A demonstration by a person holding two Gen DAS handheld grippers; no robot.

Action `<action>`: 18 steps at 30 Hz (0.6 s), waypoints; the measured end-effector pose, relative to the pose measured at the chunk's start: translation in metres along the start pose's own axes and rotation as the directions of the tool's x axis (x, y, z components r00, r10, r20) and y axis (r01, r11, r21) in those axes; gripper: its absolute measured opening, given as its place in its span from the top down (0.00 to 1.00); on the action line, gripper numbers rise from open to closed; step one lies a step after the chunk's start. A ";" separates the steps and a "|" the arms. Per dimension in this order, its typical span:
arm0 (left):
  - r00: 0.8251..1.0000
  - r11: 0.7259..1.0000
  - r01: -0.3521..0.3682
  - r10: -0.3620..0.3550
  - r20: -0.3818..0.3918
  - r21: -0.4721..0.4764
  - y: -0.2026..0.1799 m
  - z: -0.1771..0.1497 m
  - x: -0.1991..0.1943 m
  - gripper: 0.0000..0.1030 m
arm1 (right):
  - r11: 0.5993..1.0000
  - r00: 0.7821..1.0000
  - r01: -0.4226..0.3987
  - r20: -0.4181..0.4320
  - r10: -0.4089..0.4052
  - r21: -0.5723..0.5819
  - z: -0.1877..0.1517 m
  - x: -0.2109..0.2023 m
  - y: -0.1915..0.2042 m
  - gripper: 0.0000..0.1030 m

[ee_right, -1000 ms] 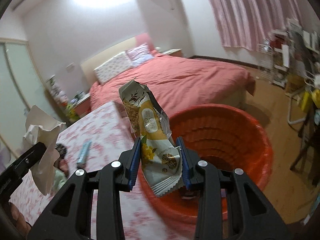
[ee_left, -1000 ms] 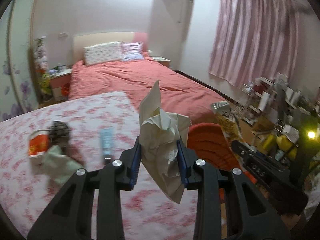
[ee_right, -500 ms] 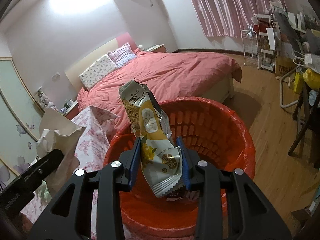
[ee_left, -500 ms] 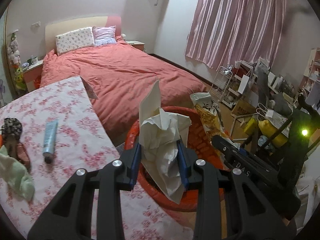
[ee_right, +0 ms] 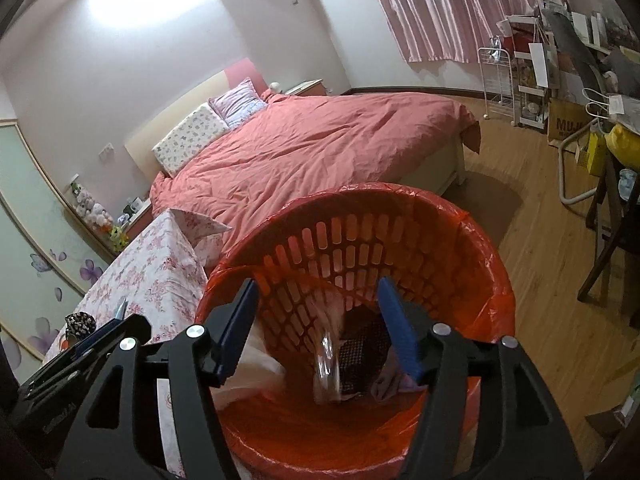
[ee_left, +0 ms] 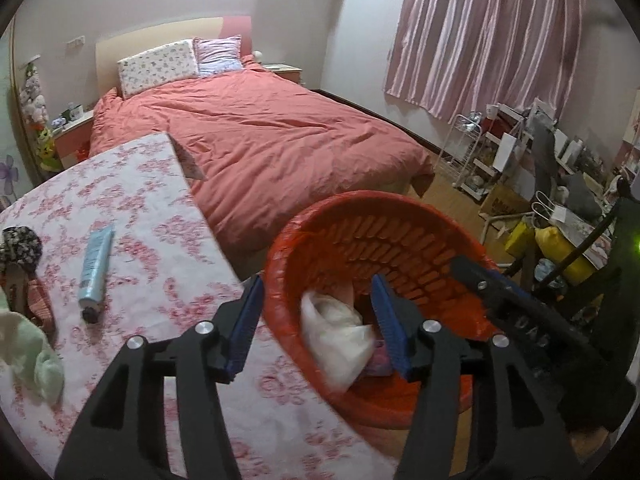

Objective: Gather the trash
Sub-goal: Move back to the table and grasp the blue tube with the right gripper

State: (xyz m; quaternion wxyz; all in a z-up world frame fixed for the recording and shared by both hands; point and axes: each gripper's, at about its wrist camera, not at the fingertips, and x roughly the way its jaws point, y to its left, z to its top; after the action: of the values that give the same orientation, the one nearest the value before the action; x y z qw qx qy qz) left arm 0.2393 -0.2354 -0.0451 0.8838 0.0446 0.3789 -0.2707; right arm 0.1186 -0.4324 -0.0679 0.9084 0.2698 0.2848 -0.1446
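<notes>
An orange slatted bin (ee_left: 360, 200) lined with a red bag stands beside the floral-cloth table (ee_left: 140, 200). My left gripper (ee_left: 317, 280) hangs over the bin's near rim with its jaws opening. A crumpled white tissue (ee_left: 336, 344) is falling, blurred, inside the bin below them, clear of the pads. My right gripper (ee_right: 318, 282) hovers over the same bin (ee_right: 400, 192), jaws opening too. The snack wrapper (ee_right: 328, 364) drops as a blur between and below its fingers. Other trash lies at the bin's bottom.
On the table lie a blue tube (ee_left: 95, 268), a pale green cloth (ee_left: 36, 356) and a dark patterned item (ee_left: 20, 244). A bed with a red cover (ee_left: 280, 140) stands behind. Cluttered shelves (ee_left: 500, 148) and chair legs (ee_right: 608, 240) stand right, on wooden floor.
Both grippers opened, letting the tissue and the snack wrapper fall into the bin. My left gripper moved right and down, from above the table to over the bin.
</notes>
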 end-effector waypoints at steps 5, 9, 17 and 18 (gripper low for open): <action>0.998 0.998 -0.060 0.060 0.016 -0.017 0.021 -0.006 -0.016 0.42 | 1.000 1.000 -0.003 0.000 0.003 -0.021 0.002 -0.003 0.010 0.39; 0.992 0.991 -0.128 0.129 0.019 -0.035 0.042 -0.012 -0.029 0.40 | 0.999 1.000 -0.017 -0.003 0.017 -0.049 0.000 -0.006 0.024 0.39; 0.960 0.953 -0.272 0.278 0.036 -0.131 0.114 -0.032 -0.074 0.34 | 0.990 0.998 -0.059 -0.015 0.058 -0.125 -0.010 -0.012 0.062 0.39; 0.956 0.948 -0.283 0.291 0.036 -0.146 0.124 -0.035 -0.079 0.33 | 0.988 0.998 -0.067 -0.019 0.065 -0.137 -0.012 -0.011 0.068 0.39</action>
State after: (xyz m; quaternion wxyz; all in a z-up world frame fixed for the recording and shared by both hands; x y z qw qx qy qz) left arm 0.2355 -0.0855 -0.0309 0.9251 0.0297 0.3612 -0.1133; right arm 0.1326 -0.3695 -0.0417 0.9269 0.2170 0.2918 -0.0927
